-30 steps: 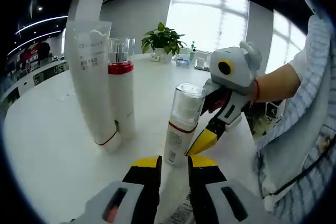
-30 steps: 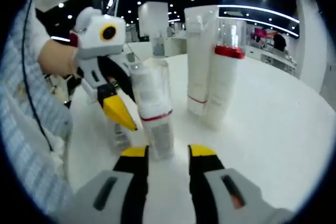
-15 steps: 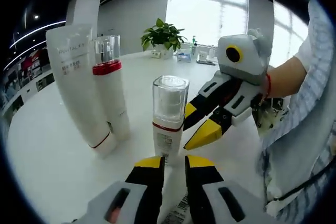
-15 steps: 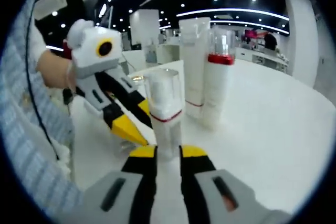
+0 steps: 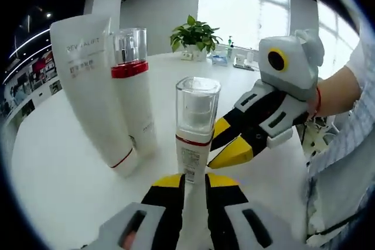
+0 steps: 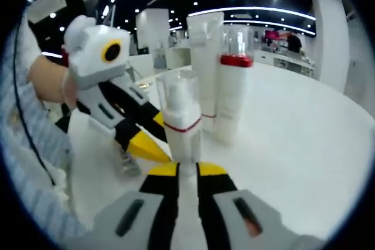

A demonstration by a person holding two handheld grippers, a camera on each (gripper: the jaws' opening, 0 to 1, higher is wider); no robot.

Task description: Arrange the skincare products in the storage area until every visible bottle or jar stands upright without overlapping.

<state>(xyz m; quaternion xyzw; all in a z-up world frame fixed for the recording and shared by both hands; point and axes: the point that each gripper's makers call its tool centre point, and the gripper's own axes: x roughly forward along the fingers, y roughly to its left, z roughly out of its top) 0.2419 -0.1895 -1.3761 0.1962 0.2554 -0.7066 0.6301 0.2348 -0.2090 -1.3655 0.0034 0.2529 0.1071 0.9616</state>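
A small pump bottle [image 5: 196, 127] with a clear cap and a red band stands upright on the white table [image 5: 64, 180]. Its foot sits right at my left gripper [image 5: 194, 181], whose yellow-tipped jaws are drawn in to a narrow gap on it. My right gripper [image 5: 225, 143] reaches in from the right, tips against the bottle's lower right side. In the right gripper view the same bottle [image 6: 180, 122] rises just past my right gripper [image 6: 187, 171], also closed narrowly on its foot. The left gripper [image 6: 157, 137] comes in from the left.
A tall white tube [image 5: 88, 86] stands cap-down beside a white bottle with a red collar [image 5: 133, 92], just left of the small bottle; both show again as the tube [image 6: 206, 65] and bottle [image 6: 231, 95]. A potted plant [image 5: 196, 33] stands at the far edge. A person's sleeve [image 5: 345, 162] is on the right.
Both pairs of jaws have narrowed around the small bottle's foot. The bottle, tilted a second ago, now stands straight and centred. Both cameras have shifted slightly.
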